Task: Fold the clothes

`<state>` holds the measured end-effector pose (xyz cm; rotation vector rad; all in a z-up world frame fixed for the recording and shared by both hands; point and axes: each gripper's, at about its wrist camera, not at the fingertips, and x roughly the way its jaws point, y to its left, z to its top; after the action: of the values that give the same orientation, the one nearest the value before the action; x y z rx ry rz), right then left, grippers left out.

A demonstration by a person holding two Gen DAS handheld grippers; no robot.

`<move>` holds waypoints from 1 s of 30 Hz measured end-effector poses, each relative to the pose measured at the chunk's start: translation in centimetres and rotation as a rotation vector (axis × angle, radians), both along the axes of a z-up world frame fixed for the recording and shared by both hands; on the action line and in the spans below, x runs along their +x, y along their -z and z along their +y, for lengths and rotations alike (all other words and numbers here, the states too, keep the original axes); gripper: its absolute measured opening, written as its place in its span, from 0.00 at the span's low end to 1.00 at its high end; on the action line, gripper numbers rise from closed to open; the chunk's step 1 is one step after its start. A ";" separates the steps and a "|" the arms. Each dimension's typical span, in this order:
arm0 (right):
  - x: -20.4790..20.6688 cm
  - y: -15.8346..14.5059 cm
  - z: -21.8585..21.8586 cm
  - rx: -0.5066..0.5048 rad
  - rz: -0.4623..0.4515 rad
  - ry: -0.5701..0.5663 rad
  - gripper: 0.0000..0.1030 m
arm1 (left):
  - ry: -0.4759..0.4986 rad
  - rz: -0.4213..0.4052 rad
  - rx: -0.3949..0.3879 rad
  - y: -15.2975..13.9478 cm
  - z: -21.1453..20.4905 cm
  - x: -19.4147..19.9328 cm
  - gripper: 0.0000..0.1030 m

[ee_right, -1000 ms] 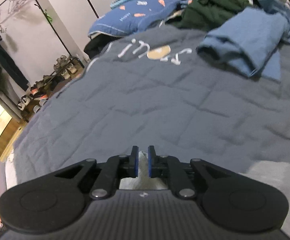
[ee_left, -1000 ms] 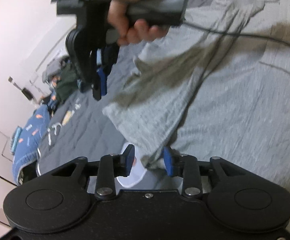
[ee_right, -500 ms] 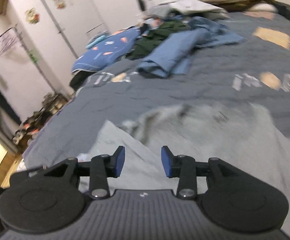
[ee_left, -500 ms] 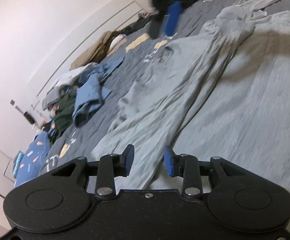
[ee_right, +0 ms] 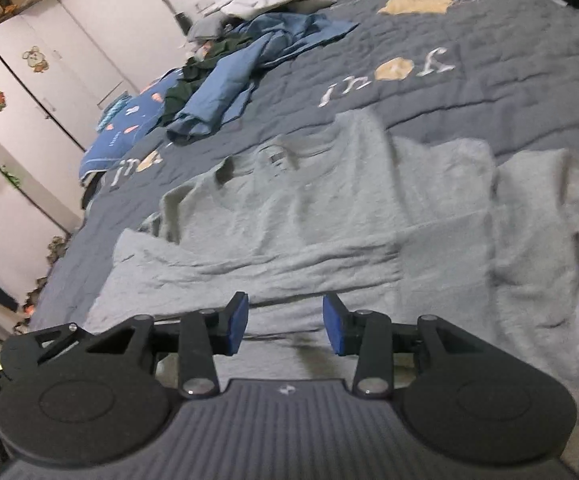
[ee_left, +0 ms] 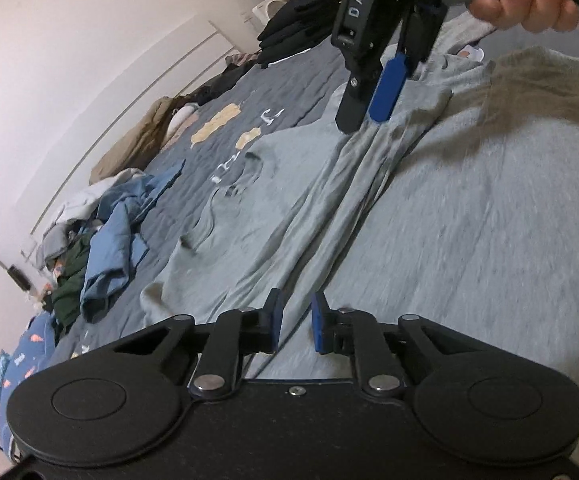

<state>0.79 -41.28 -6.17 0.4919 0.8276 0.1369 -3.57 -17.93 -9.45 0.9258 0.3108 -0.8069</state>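
**Both grippers swing back over the grey shirt**

Since a second ago the right gripper (ee_right: 285,322) has left the bare quilt (ee_right: 489,40) and come over the grey shirt (ee_right: 309,208), its jaws opening on the way; they now stand apart with nothing between them, cloth only below. The left gripper (ee_left: 295,320) has slid along the shirt's side, and its jaws have just been closing to a narrow gap. A fold of grey cloth runs under that gap, but the pads do not look pressed on it.

The shirt (ee_left: 469,220) lies spread on the quilt, collar toward the pile of blue clothes (ee_right: 229,88), with one long ridge gathered down its side. By my reading the folding has hardly begun: the garment is laid out, a side strip is rucked, and no clean fold shows. Sleeves, sides and the final halving are left.

In the left view the right gripper (ee_left: 369,92) tilts steeply down at the ridge near the shoulder, held by a hand (ee_left: 529,4) at the top edge.
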 end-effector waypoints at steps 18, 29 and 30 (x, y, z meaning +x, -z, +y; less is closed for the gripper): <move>-4.0 0.5 -6.1 -0.069 0.012 0.082 0.41 | 0.028 -0.028 0.053 2.5 -6.3 0.2 0.17; -3.2 2.5 -7.2 -0.032 0.042 0.075 0.43 | 0.020 -0.017 0.060 2.7 -7.0 0.5 0.16; -3.1 2.8 -7.1 -0.034 0.045 0.069 0.43 | 0.020 -0.018 0.060 2.7 -7.1 0.5 0.16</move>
<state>-2.27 -48.34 -8.92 0.4927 0.8540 0.0483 -3.11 -24.99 -12.13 0.9934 0.3119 -0.8105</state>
